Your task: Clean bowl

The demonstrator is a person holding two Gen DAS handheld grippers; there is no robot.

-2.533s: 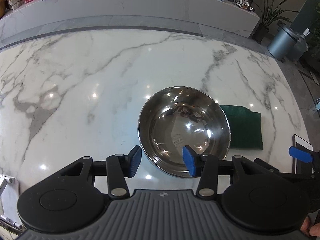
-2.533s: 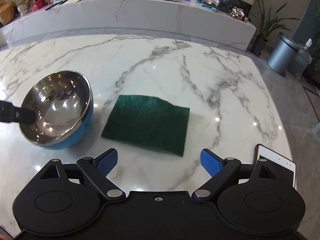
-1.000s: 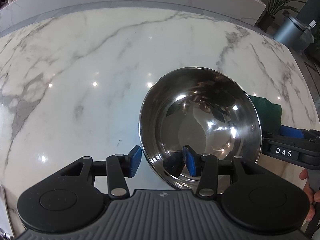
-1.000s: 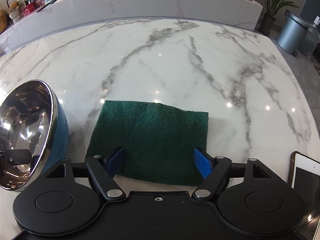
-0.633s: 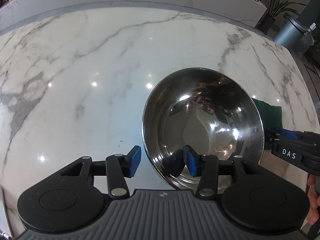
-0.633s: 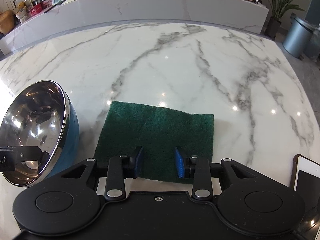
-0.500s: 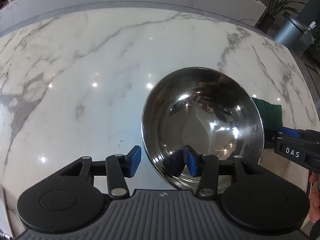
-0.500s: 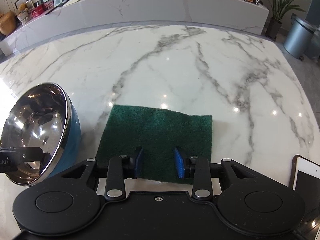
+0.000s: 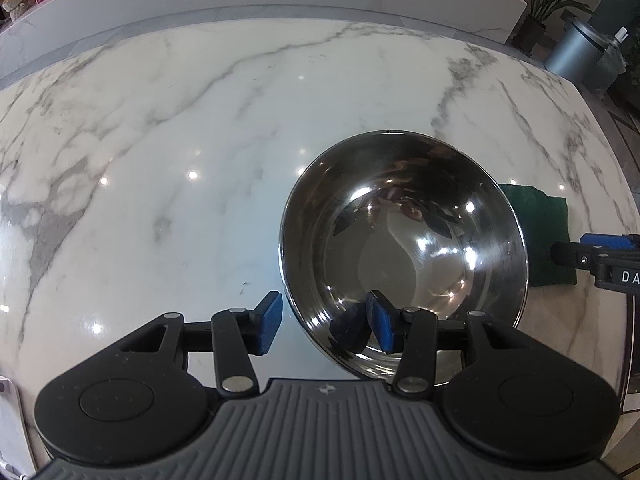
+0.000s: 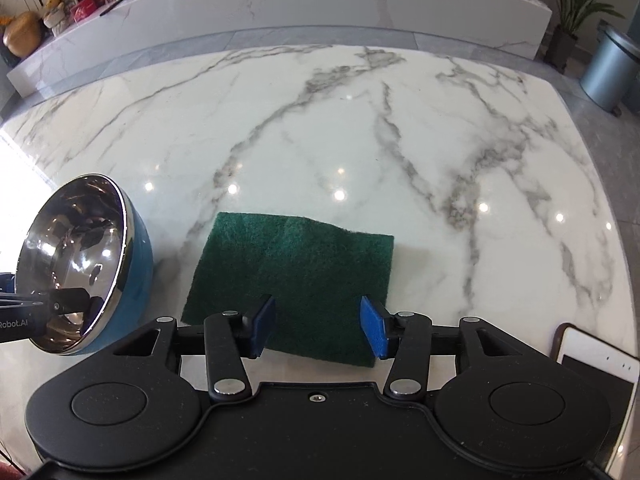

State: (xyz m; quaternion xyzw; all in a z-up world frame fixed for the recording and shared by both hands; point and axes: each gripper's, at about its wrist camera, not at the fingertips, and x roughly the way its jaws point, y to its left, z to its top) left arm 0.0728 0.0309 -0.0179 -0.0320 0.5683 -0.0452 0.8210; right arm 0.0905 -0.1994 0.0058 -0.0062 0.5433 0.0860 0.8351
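A steel bowl point(image 9: 400, 240) with a blue outside point(image 10: 140, 264) is tipped up on the marble table, its mouth facing right. My left gripper point(image 9: 324, 322) is shut on its near wall, one pad inside and one outside. A dark green scouring pad point(image 10: 296, 272) lies flat on the table right of the bowl, and its far end shows behind the bowl point(image 9: 540, 236). My right gripper point(image 10: 316, 326) hangs over the pad's near edge. Its jaws are opening, and the pad lies between the fingers with neither pressing on it.
A white-framed tablet point(image 10: 592, 364) lies at the table's near right corner. The marble table point(image 10: 360, 128) stretches far ahead. Beyond it run a long stone ledge point(image 10: 320, 4) and a grey bin point(image 10: 608, 68) on the floor at the right.
The right gripper's jaws closed in over the pad's near edge, then widened again, and the gripper rose a little. The left gripper and the tipped bowl stayed put.
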